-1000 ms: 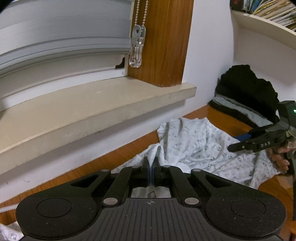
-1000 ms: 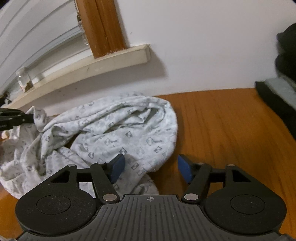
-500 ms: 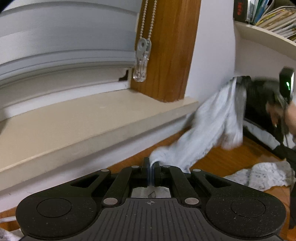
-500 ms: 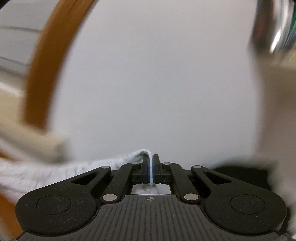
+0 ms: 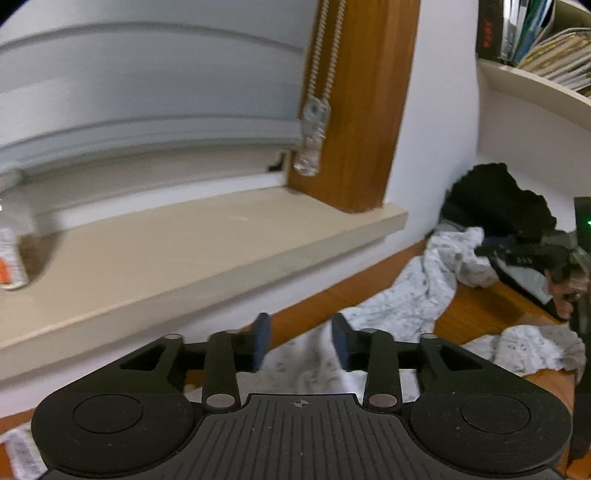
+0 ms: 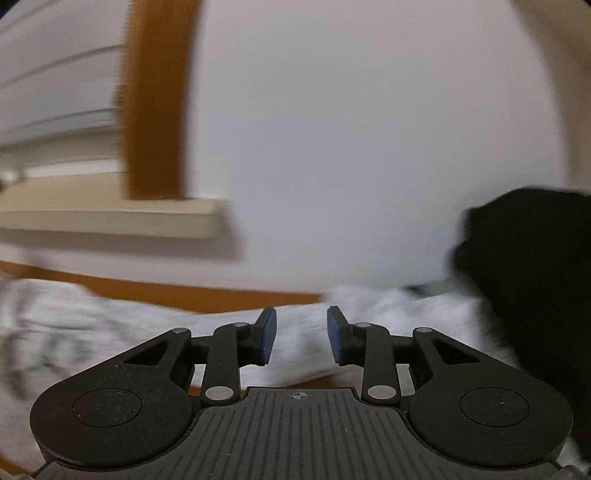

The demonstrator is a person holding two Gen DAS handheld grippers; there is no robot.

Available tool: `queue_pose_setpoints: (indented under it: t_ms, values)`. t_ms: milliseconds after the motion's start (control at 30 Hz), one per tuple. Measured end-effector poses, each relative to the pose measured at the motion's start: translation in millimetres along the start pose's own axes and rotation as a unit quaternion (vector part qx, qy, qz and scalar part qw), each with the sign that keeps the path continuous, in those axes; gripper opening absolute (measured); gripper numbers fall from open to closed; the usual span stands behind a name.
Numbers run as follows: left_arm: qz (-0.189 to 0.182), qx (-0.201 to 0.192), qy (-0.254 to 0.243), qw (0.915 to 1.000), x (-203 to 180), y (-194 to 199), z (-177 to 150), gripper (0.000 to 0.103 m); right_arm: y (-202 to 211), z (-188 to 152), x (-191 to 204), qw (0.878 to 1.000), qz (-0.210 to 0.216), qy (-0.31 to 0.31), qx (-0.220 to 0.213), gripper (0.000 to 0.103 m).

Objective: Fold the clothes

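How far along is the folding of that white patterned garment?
Early. Done: the white patterned garment lies stretched along the wooden table, though rumpled, with no fold visible. In hand: nothing; left gripper and right gripper jaws are opening, pads clear of the cloth. Left: flattening and all the folds.

1. The dark spine among the books on the shelf, top right of the left wrist view, carries red lettering, too blurred to read.
2. The small bottle on the window sill has a white and orange label; its print cannot be made out.
3. The right wrist view is smeared by motion and shows no writing.
4. Nothing else legible appears in either view.
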State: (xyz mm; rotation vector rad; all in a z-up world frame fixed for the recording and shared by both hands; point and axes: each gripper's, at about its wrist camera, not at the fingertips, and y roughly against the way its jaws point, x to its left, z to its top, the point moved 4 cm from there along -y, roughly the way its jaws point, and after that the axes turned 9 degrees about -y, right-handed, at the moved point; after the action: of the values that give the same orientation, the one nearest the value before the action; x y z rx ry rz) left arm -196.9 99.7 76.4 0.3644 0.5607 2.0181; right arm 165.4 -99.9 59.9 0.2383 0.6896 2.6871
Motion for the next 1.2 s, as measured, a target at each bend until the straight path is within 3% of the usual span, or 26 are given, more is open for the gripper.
queue_pose_setpoints:
  t_ms: [200, 433, 500, 667, 733, 767, 833, 1200]
  values:
    - [0.044, 0.002, 0.026, 0.9987, 36.2, 45.7, -18.7, 0.045, -1.2, -8.8, 93.6, 0.992, 0.119, 0.036, 0.028, 0.029]
    - [0.105, 0.014, 0.055, 0.9928, 78.7, 100.2, -54.7, 0.045, -3.7, -20.7, 223.0, 0.967, 0.231, 0.095, 0.054, 0.026]
    - [0.119, 0.014, 0.064, 0.9908, 88.3, 116.0, -68.5, 0.044, 3.5, -25.1, 255.6, 0.96, 0.25, 0.113, 0.06, 0.026]
    - [0.124, 0.012, 0.094, 0.9878, 92.1, 143.6, -103.3, 0.031, 19.7, -33.8, 328.7, 0.944, 0.278, 0.165, 0.072, 0.026]
    - [0.123, 0.015, 0.096, 0.9876, 87.1, 149.9, -114.7, 0.029, 30.4, -34.5, 345.8, 0.938, 0.289, 0.178, 0.071, 0.026]
    - [0.121, 0.016, 0.095, 0.988, 84.0, 152.8, -119.3, 0.021, 35.4, -35.4, 352.8, 0.934, 0.296, 0.183, 0.073, 0.027]
    - [0.117, 0.017, 0.091, 0.9887, 77.9, 158.7, -127.8, 0.017, 42.6, -39.9, 359.9, 0.929, 0.296, 0.207, 0.077, 0.026]
    - [0.088, 0.028, 0.081, 0.9925, 39.3, 141.1, -140.0, 0.017, 68.5, -61.7, 362.9, 0.921, 0.301, 0.229, 0.099, 0.041]
